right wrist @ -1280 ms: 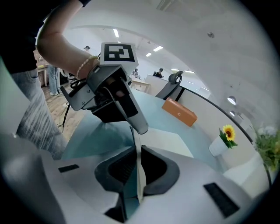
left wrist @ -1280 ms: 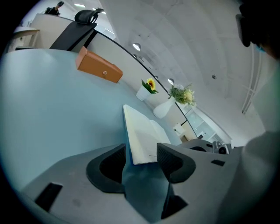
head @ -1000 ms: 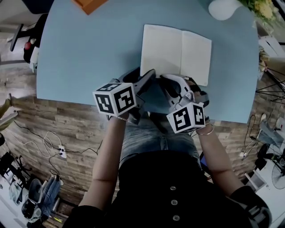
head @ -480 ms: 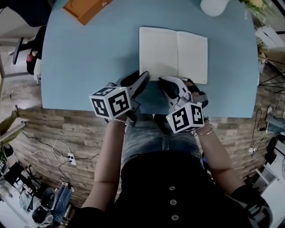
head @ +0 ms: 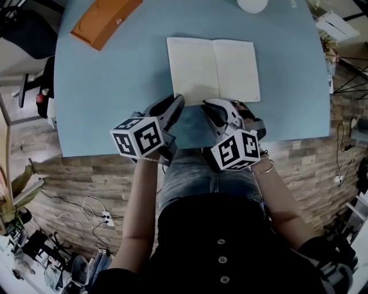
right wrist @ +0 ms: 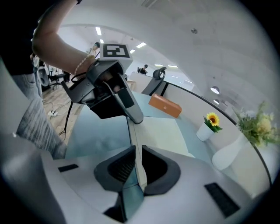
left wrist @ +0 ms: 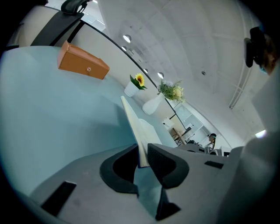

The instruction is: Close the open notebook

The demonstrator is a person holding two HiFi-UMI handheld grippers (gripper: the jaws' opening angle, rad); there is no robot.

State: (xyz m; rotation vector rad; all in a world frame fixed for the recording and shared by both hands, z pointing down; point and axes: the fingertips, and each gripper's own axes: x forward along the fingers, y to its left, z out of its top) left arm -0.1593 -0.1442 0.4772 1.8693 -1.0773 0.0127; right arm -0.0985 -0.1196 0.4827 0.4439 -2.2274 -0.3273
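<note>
Left gripper: your fingers have just been closing, and they now pinch the near edge of the notebook, which fills the narrow gap between the pads.
Right gripper: your fingers stand close together, clamped on the same near edge. The left gripper's tip sits on that edge just beyond them.
Notebook: it lies open on the table, its pale blank pages facing up. It reaches straight ahead of both pairs of fingers, with its near edge between them. The left fingers hold the left page, and the right fingers hold close to the middle fold.
Spacing: your two sets of fingertips are near each other along that edge, not touching.
Orange box: well beyond your left fingers and off to their left, at the far side of the table.
White vase: beyond the far edge of the notebook, ahead of your right fingers, well apart from them.
</note>
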